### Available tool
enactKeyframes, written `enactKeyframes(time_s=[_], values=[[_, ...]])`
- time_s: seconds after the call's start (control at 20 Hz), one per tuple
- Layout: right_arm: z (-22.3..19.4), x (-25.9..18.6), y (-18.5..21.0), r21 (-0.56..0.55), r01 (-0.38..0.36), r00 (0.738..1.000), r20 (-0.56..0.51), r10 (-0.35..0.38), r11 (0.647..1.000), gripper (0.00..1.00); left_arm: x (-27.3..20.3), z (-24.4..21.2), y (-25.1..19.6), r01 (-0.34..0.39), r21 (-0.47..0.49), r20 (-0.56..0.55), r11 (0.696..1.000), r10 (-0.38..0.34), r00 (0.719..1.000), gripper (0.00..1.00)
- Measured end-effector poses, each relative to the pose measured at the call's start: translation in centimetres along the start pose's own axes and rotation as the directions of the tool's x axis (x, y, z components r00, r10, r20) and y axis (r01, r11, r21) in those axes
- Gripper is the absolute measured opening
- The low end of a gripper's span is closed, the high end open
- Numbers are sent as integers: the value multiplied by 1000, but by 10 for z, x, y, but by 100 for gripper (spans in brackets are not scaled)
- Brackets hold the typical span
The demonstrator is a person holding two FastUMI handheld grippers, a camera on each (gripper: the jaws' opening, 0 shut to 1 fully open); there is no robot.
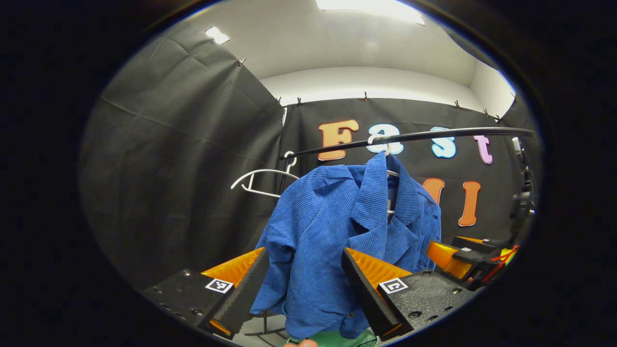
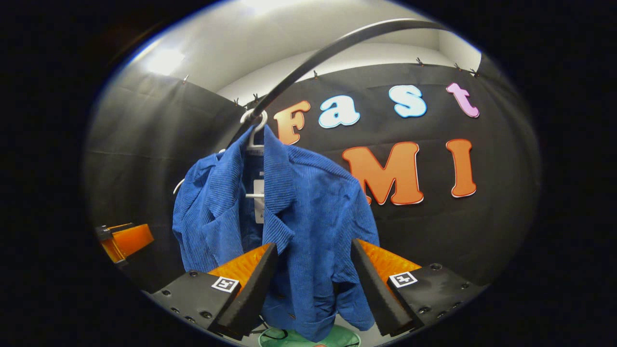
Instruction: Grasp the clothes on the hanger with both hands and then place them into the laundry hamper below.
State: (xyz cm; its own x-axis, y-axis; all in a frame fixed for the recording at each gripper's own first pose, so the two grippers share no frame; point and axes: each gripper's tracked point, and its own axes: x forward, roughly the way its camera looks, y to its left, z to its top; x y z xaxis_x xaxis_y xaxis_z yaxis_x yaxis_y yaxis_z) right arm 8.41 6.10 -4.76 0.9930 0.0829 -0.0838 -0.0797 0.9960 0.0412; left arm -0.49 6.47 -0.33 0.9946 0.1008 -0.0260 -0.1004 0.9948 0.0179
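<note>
Room: a booth walled in black cloth [image 1: 193, 144], clipped along its top edge under a white ceiling [image 1: 337, 43] with bright light panels.
Rail: a dark rail [image 1: 409, 137] runs across the upper part of the booth; in the right gripper view it arcs overhead [image 2: 328, 48].
Jacket: a blue corduroy jacket [image 1: 332, 226] hangs on a white hanger [image 2: 254, 130] hooked over the rail, collar open, front panels falling loose; seen too in the right gripper view [image 2: 299, 221].
Spare hanger: a second white hanger [image 1: 260, 180] hangs bare on the rail, toward the rail's left end in the left gripper view.
Hamper: a green rim [image 2: 308, 337] shows directly below the jacket's hem, likely the laundry hamper; little of it can be made out.
Left gripper [image 1: 303, 279]: fingers spread wide, the jacket's lower half showing between them; whether either touches the cloth I cannot tell.
Right gripper [image 2: 313, 274]: fingers spread wide in front of the jacket's lower front; contact unclear.
Writing: small square black-and-white marker tags [image 1: 219, 285] sit on the gripper bodies; a pale label inside the jacket [image 2: 259, 193] is too small to read.
</note>
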Motion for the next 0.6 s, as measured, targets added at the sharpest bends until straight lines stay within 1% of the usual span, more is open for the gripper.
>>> enactKeyframes(time_s=[0.05,0.1,0.15,0.2,0.25,0.3,0.45,0.5,0.55,0.6], values=[[-6,6,9,19,-16,1000,-13,16,1000,89,1,-1,6,-1,11,-1,1000,1,1000,98],[-9,14,19,40,-26,999,-19,26,999,89,6,-3,13,-2,23,-1,1000,2,1000,92],[-14,21,24,57,-23,999,-34,25,998,89,10,-5,18,1,29,-6,1000,-1,1000,92],[-20,28,29,72,-13,999,-47,16,997,89,13,-7,21,14,25,-12,1000,-14,1000,95],[-21,35,33,88,3,998,-55,2,996,89,17,-10,22,35,15,-18,999,-35,999,95],[-23,45,38,103,22,998,-57,-17,994,98,22,-13,23,61,4,-26,998,-61,998,92],[-31,73,46,99,107,992,-69,-101,989,98,37,-21,30,134,8,-45,991,-134,990,92],[-35,81,49,106,121,991,-74,-114,987,98,42,-22,32,158,9,-48,987,-158,986,95],[-38,89,51,115,136,989,-79,-127,984,98,46,-23,33,181,8,-52,984,-180,982,95],[-41,97,49,114,167,984,-87,-158,979,98,48,-23,34,198,11,-53,980,-197,979,95]])
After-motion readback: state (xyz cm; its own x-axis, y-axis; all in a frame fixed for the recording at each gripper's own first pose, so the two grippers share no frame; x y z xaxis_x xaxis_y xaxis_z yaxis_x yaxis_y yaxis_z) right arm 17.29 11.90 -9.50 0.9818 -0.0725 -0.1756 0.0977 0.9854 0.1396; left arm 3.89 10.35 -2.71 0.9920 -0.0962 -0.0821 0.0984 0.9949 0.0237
